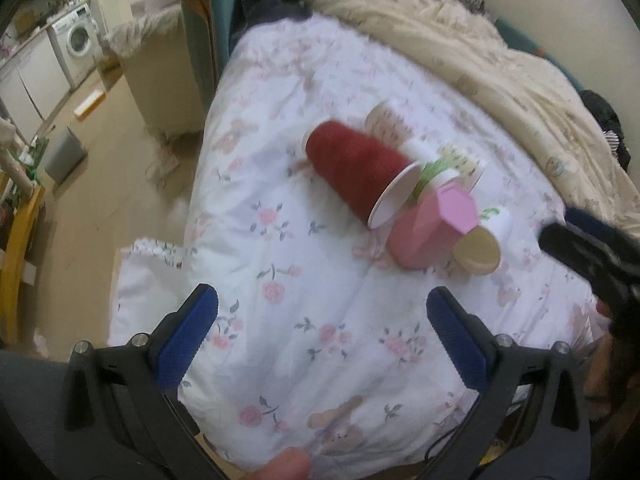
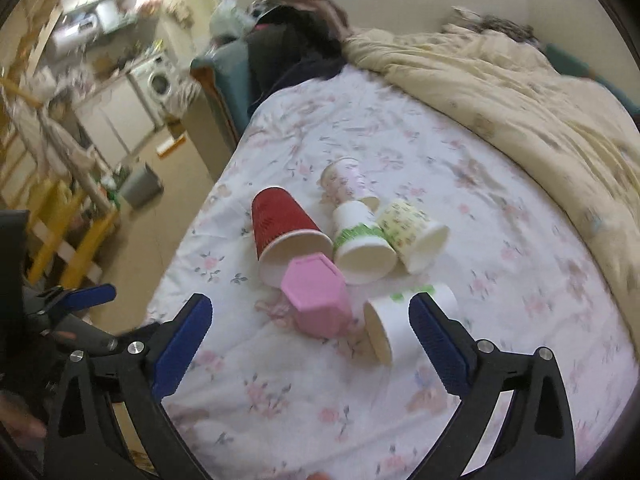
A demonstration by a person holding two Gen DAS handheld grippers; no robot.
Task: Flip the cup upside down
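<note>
Several cups lie in a cluster on a floral bedsheet (image 1: 288,280). A red paper cup (image 1: 352,164) lies on its side, also in the right wrist view (image 2: 280,224). A pink hexagonal cup (image 1: 432,228) (image 2: 316,300) sits beside it. A white cup with a green mark (image 2: 396,320) lies on its side just ahead of my right gripper (image 2: 310,320), near its right finger. Other patterned cups (image 2: 412,232) lie behind. My left gripper (image 1: 322,312) is open and empty, short of the cluster. My right gripper is open and empty too.
A cream blanket (image 2: 520,112) is bunched along the bed's far side. The bed edge drops to the floor on the left, with a grey bin (image 1: 64,154), a washing machine (image 1: 78,40) and yellow wooden furniture (image 2: 68,248). The other gripper shows at the right edge (image 1: 592,256).
</note>
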